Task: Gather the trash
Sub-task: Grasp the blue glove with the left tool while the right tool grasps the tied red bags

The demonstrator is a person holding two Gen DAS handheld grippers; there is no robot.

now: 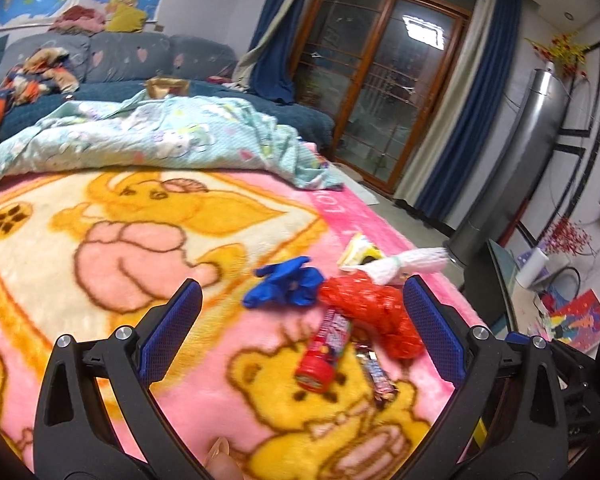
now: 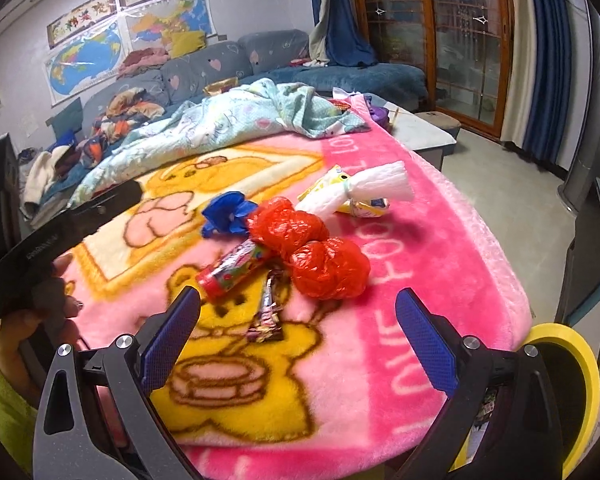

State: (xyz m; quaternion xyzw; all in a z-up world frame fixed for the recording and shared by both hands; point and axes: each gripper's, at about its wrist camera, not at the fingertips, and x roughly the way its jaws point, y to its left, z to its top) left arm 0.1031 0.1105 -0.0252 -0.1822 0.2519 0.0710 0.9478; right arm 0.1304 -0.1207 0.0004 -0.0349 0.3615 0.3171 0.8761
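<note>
My left gripper (image 1: 302, 316) hung with fingers spread wide, empty, above the pink bear blanket (image 1: 112, 248). My right gripper (image 2: 298, 330) gaped wide too, holding nothing. Between the left fingers, toward 12 o'clock, lay the candy tube (image 1: 324, 354), candy wrapper (image 1: 374, 374), red plastic bag (image 1: 374, 312) and blue glove (image 1: 286, 286); white foam net (image 1: 404, 264) at 1 o'clock.

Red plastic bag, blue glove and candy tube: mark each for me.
Red plastic bag (image 2: 324, 268), right wrist view, on its nearer crumpled lobe.
Blue glove (image 1: 286, 286), left wrist view, on its palm.
Candy tube (image 2: 236, 266), right wrist view, on its printed middle.
</note>
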